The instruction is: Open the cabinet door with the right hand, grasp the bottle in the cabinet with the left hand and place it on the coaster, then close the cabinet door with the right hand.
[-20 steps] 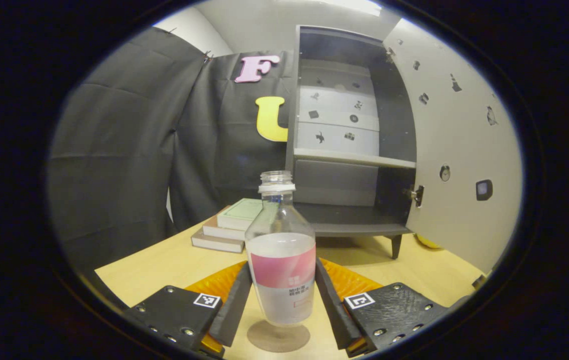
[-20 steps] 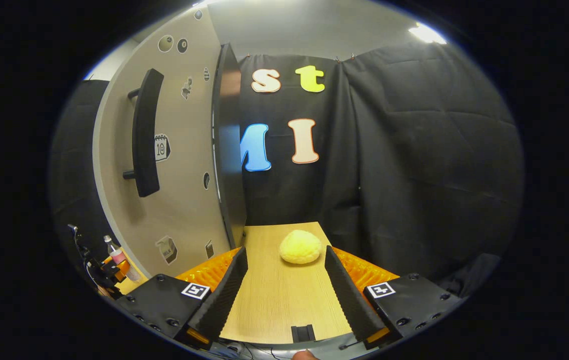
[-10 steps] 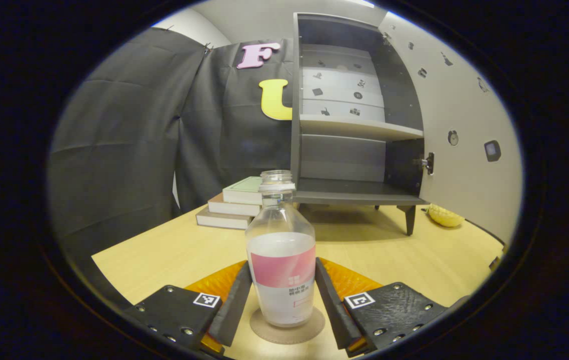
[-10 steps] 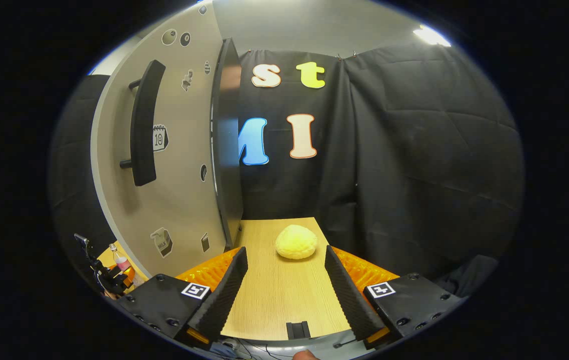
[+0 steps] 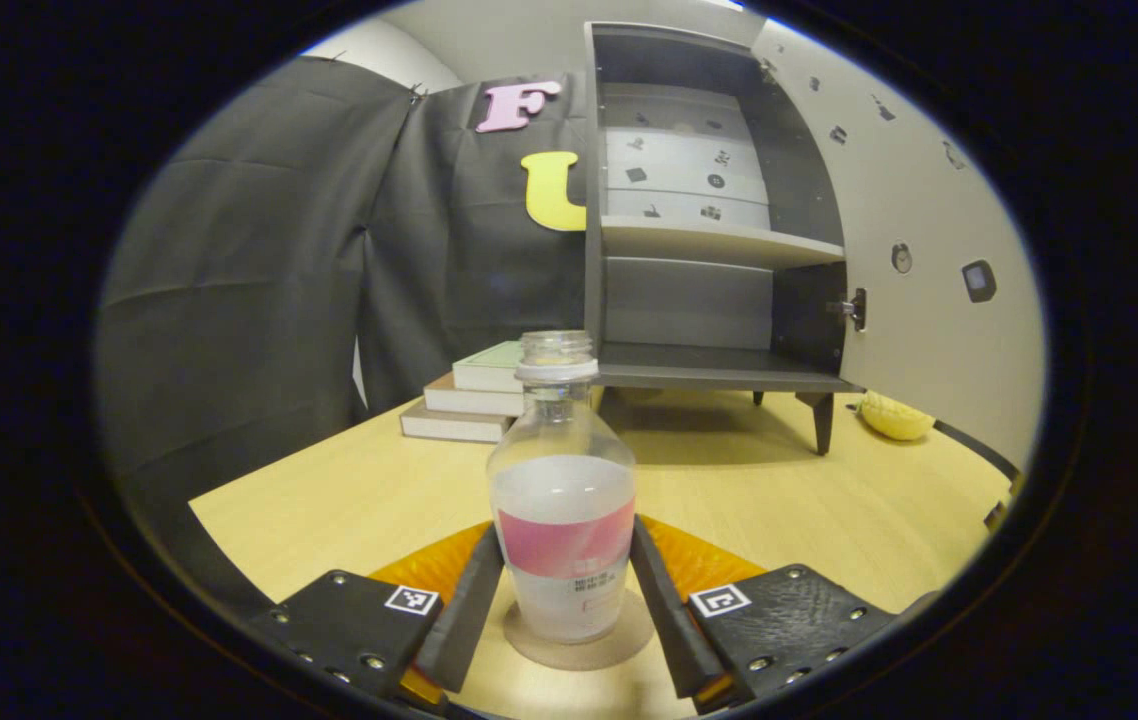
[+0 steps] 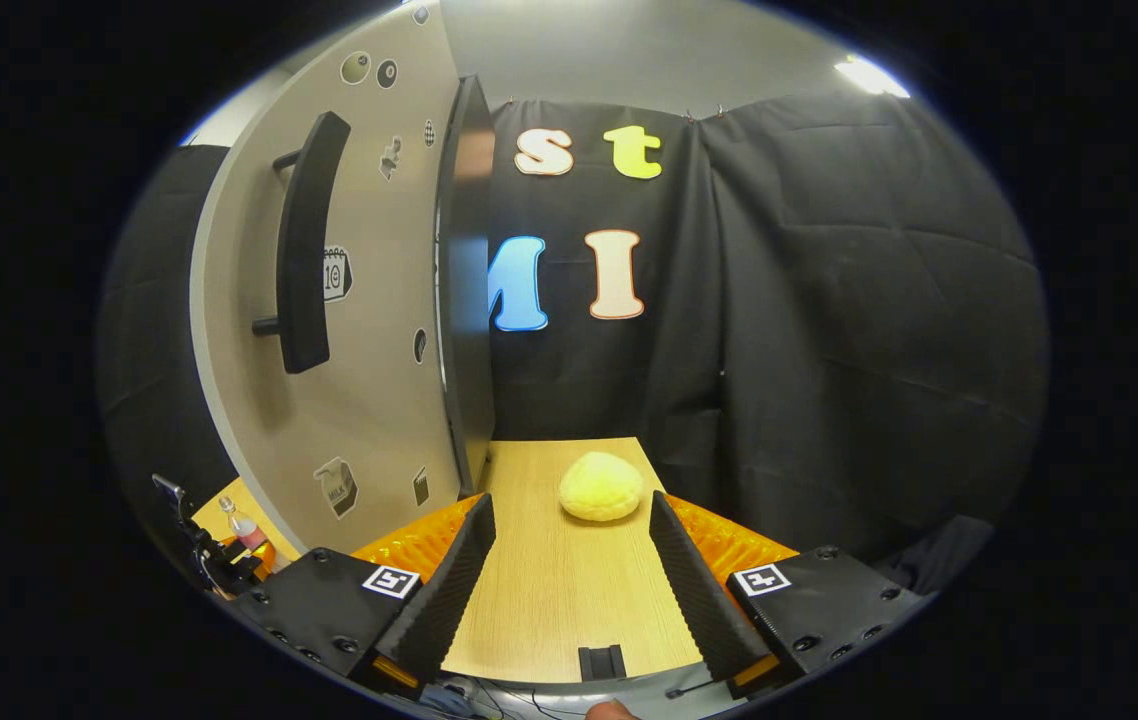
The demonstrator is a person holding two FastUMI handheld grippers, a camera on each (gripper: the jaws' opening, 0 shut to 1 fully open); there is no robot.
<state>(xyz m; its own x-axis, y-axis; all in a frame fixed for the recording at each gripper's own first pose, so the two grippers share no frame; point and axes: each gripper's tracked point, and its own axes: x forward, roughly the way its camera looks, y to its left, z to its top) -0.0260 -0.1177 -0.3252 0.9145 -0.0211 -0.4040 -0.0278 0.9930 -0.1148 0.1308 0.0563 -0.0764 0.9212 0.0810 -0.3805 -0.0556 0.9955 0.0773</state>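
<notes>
— What surrounds you in the booth?
— You face a light wooden tabletop [image 5: 349,490] hemmed by black draped cloth walls [image 6: 859,330], with a pale grey plaster wall [image 6: 619,50] above.
— And the light?
— You have a bright ceiling lamp [image 6: 869,75] glowing overhead at your right.

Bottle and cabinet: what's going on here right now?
A person works a claw in each hand. The left claw has the bottle between its fingers, the bottle standing upright on the coaster on the table; whether the fingers press it is hard to tell. The cabinet is empty and its door is wide open. The right claw is open and holds nothing, beside the door near a yellow object. Closing the door remains.
</notes>
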